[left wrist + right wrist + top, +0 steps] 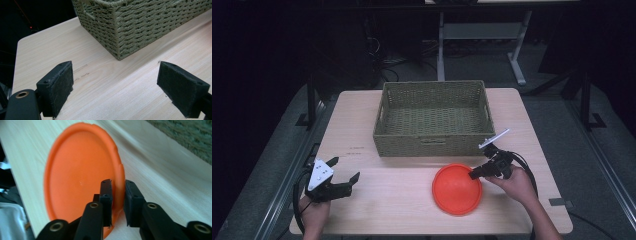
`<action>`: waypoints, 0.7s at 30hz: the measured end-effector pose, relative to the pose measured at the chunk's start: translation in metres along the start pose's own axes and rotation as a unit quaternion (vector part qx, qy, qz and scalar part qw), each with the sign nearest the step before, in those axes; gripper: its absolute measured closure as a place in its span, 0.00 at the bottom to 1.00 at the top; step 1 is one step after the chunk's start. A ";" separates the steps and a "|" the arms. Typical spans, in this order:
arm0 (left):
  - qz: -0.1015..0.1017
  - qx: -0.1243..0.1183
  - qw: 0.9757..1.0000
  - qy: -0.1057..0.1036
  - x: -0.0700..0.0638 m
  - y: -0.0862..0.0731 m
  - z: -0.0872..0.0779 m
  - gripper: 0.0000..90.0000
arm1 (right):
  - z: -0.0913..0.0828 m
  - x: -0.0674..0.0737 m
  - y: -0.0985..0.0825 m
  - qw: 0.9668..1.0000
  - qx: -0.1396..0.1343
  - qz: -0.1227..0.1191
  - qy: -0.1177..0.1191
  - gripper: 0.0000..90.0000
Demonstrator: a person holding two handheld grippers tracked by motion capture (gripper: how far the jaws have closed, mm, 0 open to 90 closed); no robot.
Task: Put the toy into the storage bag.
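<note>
Orange plate [80, 177] rim sits pinched between the closed right gripper [118, 195] beside the basket [432, 117].

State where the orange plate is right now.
In the high view the plate lies at the table's front right, just before the basket, its right rim pinched in the right tongs.

**Count of things on the worktop**

One orange plate [457, 189]. One woven basket [432, 119]. One worktop [377, 195] carries both. Two grippers: one left gripper [343, 176] and one right gripper [473, 174]. Two hands hold them.
</note>
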State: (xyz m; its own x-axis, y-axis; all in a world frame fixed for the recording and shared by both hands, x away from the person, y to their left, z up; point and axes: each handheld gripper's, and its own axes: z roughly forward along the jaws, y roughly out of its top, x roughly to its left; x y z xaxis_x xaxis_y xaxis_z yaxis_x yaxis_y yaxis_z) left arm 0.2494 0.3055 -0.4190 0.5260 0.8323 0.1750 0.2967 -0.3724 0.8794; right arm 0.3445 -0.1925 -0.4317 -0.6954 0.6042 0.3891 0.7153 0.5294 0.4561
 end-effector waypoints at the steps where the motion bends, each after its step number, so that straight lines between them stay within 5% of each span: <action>1: 0.000 0.000 1.000 0.000 0.000 0.000 0.000 0.14 | -0.003 0.002 0.001 1.000 -0.006 0.001 0.002 0.89; 21: 0.000 -0.002 1.000 0.002 0.001 0.000 0.000 0.14 | -0.026 0.019 0.010 0.999 -0.031 -0.007 0.012 0.91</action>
State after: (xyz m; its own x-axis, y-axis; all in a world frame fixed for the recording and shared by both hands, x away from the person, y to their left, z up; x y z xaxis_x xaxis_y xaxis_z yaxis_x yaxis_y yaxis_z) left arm 0.2497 0.3059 -0.4187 0.5235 0.8335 0.1767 0.2933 -0.3710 0.8811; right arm 0.3368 -0.1917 -0.3987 -0.7067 0.5820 0.4023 0.7009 0.4982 0.5105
